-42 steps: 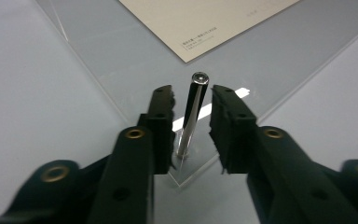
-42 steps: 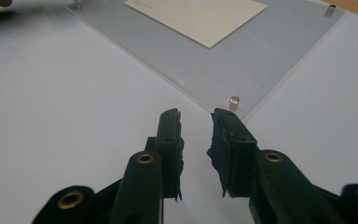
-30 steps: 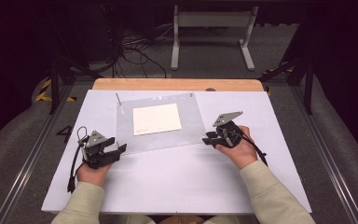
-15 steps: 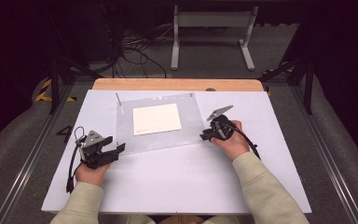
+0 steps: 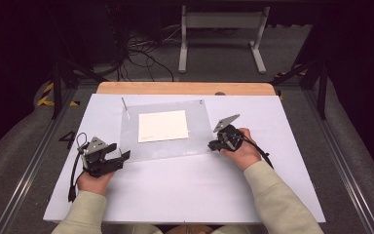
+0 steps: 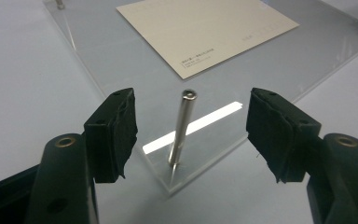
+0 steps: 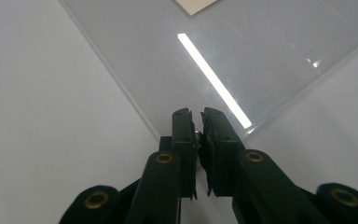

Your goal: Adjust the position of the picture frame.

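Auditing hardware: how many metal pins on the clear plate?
3: far-left pin, near-left pin between open left fingers, near-right pin pinched by right fingers. A fourth at the far-right corner: cannot tell.

A see-through plastic sheet (image 5: 168,146) with a card (image 5: 163,126) and small metal posts.

The clear sheet lies flat on the white table (image 5: 185,190). A cream card with a little line of print rests near its middle. A thin shiny metal post (image 6: 182,126) stands upright at one near corner, and another post (image 5: 124,106) stands at the far left corner. At the other near corner, a bit of metal (image 7: 198,136) peeks out.
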`<state>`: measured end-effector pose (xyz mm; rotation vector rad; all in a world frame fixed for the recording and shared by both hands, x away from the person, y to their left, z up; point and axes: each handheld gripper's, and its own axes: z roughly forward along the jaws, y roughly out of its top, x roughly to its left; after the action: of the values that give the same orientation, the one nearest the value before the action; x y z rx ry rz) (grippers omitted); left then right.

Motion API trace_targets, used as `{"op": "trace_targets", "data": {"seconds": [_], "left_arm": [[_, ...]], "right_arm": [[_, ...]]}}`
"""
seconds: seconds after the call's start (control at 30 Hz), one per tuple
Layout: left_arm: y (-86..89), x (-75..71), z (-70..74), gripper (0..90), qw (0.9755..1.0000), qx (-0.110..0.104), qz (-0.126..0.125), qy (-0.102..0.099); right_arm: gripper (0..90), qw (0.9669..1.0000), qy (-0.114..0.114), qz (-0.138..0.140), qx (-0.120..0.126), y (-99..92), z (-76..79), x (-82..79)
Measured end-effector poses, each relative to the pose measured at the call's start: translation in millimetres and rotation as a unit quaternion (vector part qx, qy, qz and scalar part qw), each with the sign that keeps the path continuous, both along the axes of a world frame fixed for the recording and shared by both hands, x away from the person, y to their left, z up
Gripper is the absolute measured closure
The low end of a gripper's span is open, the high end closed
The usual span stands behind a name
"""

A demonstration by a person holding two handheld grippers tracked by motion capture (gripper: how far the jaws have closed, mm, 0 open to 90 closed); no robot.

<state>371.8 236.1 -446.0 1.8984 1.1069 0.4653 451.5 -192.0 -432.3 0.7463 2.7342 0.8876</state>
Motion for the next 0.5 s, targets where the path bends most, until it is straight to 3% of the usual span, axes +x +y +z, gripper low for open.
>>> {"op": "trace_targets", "data": {"seconds": [0.13, 0.17, 0.3, 0.33, 0.37, 0.4, 0.43, 0.47, 0.5], "left_arm": [[6.7, -4.1, 2.6, 31.8, 1.0000, -0.006, 0.003, 0.001], [11.2, -4.9, 2.5, 31.2, 1.0000, -0.005, 0.004, 0.006], [20.0, -7.6, 1.1, 30.6, 0.9998, -0.008, 0.013, 0.016], [24.4, -8.7, 0.8, 30.5, 0.9996, -0.015, 0.017, 0.018], [26.6, -9.5, 0.7, 30.5, 0.9993, -0.022, 0.021, 0.021], [31.3, -10.7, 0.5, 30.3, 0.9990, -0.028, 0.025, 0.023], [34.4, -11.5, 0.2, 30.1, 0.9988, -0.031, 0.028, 0.026], [36.9, -11.9, -0.2, 30.1, 0.9987, -0.031, 0.029, 0.029], [38.1, -12.0, -0.7, 30.0, 0.9985, -0.033, 0.032, 0.029]], "right_arm": [[82.8, 0.9997, 0.005, 0.025, 0.001, 4.0, -0.3, -15.0], [82.9, 0.9990, 0.010, 0.044, 0.005, 6.9, -1.1, -26.3], [83.2, 0.9973, 0.019, 0.070, 0.015, 10.5, -2.4, -41.3], [89.5, 0.9962, 0.022, 0.082, 0.016, 12.3, -2.8, -50.9], [89.5, 0.9962, 0.022, 0.082, 0.016, 12.3, -2.8, -50.9], [89.7, 0.9940, 0.042, 0.098, 0.022, 12.7, -3.4, -53.7], [89.4, 0.9847, 0.088, 0.145, 0.041, 20.0, -10.4, -62.2], [89.6, 0.9847, 0.071, 0.158, 0.023, 27.0, -12.4, -72.2], [89.5, 0.9870, 0.053, 0.151, 0.013, 30.0, -9.5, -78.4]]}}
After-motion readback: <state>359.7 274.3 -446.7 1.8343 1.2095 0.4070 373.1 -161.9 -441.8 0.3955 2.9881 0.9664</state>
